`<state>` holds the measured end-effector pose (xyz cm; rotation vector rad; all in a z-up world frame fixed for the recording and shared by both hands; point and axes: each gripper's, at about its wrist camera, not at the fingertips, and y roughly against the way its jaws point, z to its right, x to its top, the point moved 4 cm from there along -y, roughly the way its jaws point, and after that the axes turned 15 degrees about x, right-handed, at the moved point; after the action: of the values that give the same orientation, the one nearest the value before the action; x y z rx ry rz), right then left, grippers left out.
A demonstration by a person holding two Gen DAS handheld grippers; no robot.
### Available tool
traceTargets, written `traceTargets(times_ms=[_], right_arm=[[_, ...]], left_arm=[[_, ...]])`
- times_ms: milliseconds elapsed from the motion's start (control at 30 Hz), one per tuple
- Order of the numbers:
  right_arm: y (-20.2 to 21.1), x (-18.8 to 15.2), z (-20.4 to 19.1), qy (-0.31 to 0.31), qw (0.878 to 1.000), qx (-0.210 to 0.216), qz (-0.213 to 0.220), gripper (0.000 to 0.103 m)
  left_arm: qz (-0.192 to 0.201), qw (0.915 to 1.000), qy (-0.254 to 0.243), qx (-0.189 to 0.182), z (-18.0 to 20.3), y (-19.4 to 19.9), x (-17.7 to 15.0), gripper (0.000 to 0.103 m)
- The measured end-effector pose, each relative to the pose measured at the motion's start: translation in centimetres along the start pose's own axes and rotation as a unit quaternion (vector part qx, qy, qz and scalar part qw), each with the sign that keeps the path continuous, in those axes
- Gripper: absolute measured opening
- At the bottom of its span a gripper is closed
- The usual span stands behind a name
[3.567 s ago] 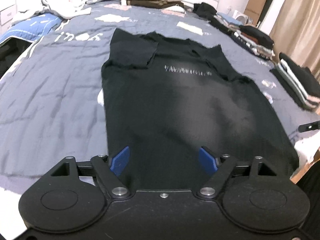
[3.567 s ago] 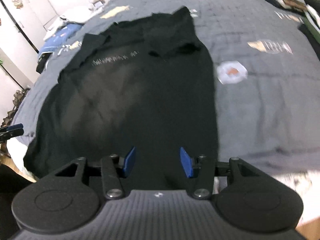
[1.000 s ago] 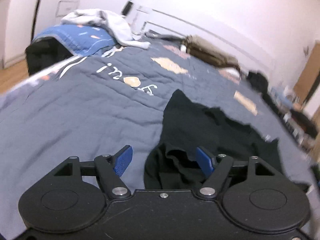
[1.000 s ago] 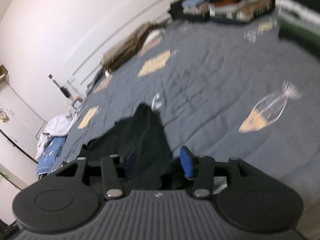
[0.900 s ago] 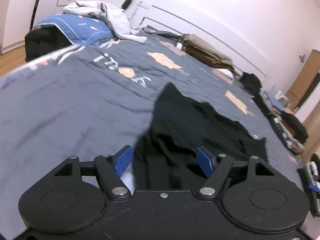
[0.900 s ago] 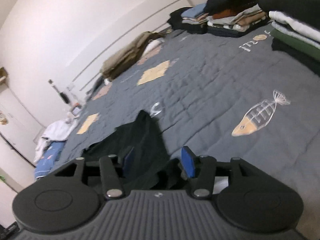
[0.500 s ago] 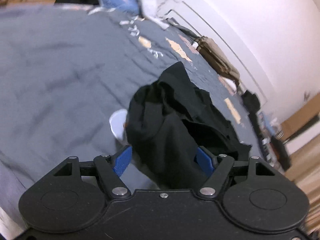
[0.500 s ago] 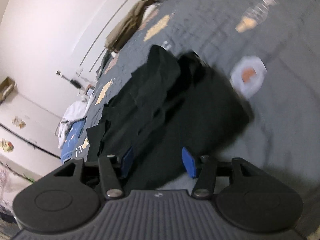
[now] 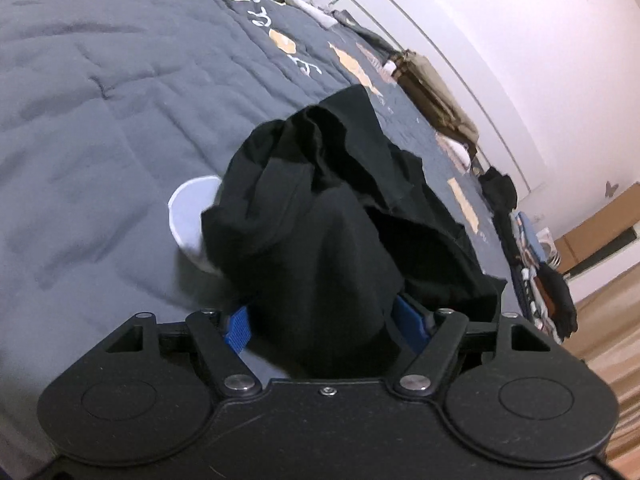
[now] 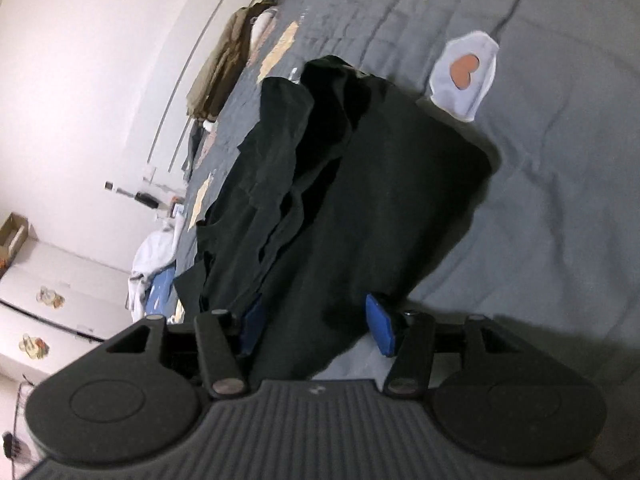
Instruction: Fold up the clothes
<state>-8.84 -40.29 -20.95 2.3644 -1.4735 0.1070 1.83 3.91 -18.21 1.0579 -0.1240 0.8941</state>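
A black shirt (image 9: 320,208) lies bunched and folded over itself on the grey quilt (image 9: 100,120). Its near end rises between the blue pads (image 9: 236,328) of my left gripper (image 9: 324,326), whose jaws stand wide and are closing on the cloth. In the right wrist view the same shirt (image 10: 360,184) runs away from my right gripper (image 10: 316,324). A corner of it sits between the wide jaws, and a strip of quilt (image 10: 560,200) shows beside the right pad (image 10: 380,330). Both grippers hang low over the bed, tilted.
A pale round patch (image 9: 188,216) on the quilt peeks out beside the shirt, and a patch with a heart (image 10: 464,72) lies past its other edge. An olive garment (image 9: 436,92) rests by the headboard. Folded clothes (image 9: 540,272) are stacked along the bed's far side.
Both grippers have sunk toward the bed and rolled. The shirt's lifted end has come down onto the rest of it, and the shirt fills more of both views.
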Motion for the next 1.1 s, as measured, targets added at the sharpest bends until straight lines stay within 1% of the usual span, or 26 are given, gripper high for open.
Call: traceTargets(times_ms=[33, 100, 167, 200, 267, 300, 333, 400, 433, 467, 500, 533, 567, 600, 633, 733, 800, 933, 1100], right_arm=[[-0.2, 0.0, 0.3, -0.008, 1.000, 0.002, 0.004, 0.056], [-0.5, 0.1, 0.5, -0.013, 1.000, 0.007, 0.013, 0.056], [-0.8, 0.3, 0.6, -0.006, 1.000, 0.007, 0.017, 0.056], [-0.9, 0.4, 0.7, -0.001, 1.000, 0.007, 0.017, 0.056], [-0.9, 0.6, 1.0, -0.005, 1.000, 0.016, 0.016, 0.056], [-0.9, 0.6, 1.2, -0.010, 1.000, 0.020, 0.015, 0.056], [-0.8, 0.6, 1.2, -0.014, 1.000, 0.022, 0.016, 0.056], [-0.9, 0.7, 1.2, -0.015, 1.000, 0.018, 0.015, 0.056], [-0.7, 0.6, 1.0, -0.018, 1.000, 0.015, 0.013, 0.056], [-0.6, 0.6, 0.9, -0.022, 1.000, 0.013, 0.013, 0.057], [-0.2, 0.5, 0.8, -0.028, 0.999, 0.014, 0.013, 0.057], [0.1, 0.4, 0.6, -0.031, 0.999, 0.014, 0.012, 0.057], [0.4, 0.2, 0.3, -0.031, 0.999, 0.015, 0.010, 0.057], [0.6, 0.0, 0.1, -0.031, 0.999, 0.016, 0.010, 0.057], [0.7, -0.2, 0.0, -0.031, 0.999, 0.017, 0.009, 0.057], [0.1, -0.3, 0.6, -0.036, 0.999, 0.022, 0.003, 0.057], [-0.5, -0.2, 1.4, -0.044, 0.999, 0.019, 0.010, 0.057], [-0.9, 0.5, 1.9, -0.049, 0.998, 0.023, 0.032, 0.057], [0.8, 0.2, 1.5, -0.041, 0.999, -0.014, 0.024, 0.057]], left_arm=[[0.002, 1.0000, 0.004, 0.001, -0.1, -0.1, 0.1, 0.059], [0.010, 0.9999, -0.001, 0.004, -0.2, 0.1, 0.3, 0.017], [0.031, 0.9995, 0.001, -0.001, -0.5, 1.0, 1.0, 0.010], [0.043, 0.9990, 0.012, -0.004, -0.8, 1.7, 1.5, 0.009], [0.063, 0.9972, 0.037, -0.013, -1.7, 3.3, 2.7, 0.009], [0.065, 0.9967, 0.045, -0.018, -2.1, 3.7, 3.0, 0.009], [0.057, 0.9977, 0.034, -0.015, -2.1, 3.5, 3.1, 0.009], [0.033, 0.9994, 0.004, 0.009, -1.9, 2.6, 2.7, 0.011], [0.026, 0.9995, 0.011, 0.012, -2.2, 2.5, 2.3, 0.011], [0.020, 0.9996, 0.018, 0.010, -2.4, 2.4, 2.0, 0.018], [0.022, 0.9995, 0.018, 0.009, -2.2, 2.4, 1.8, 0.031], [0.024, 0.9995, 0.017, 0.008, -2.1, 2.5, 1.6, 0.039], [0.025, 0.9996, 0.012, 0.002, -1.9, 2.5, 1.4, 0.054], [0.026, 0.9996, 0.007, -0.005, -1.6, 2.6, 1.2, 0.059], [0.026, 0.9996, 0.003, -0.010, -1.4, 2.5, 1.1, 0.059], [0.016, 0.9999, -0.003, 0.002, -1.0, 1.8, 0.4, 0.059], [0.009, 0.9999, 0.005, 0.010, -1.4, 1.1, 0.2, 0.059], [0.018, 0.9996, 0.004, 0.022, -1.6, 0.7, 0.4, 0.059], [0.011, 0.9997, -0.005, 0.023, -1.7, 0.9, 0.3, 0.059]])
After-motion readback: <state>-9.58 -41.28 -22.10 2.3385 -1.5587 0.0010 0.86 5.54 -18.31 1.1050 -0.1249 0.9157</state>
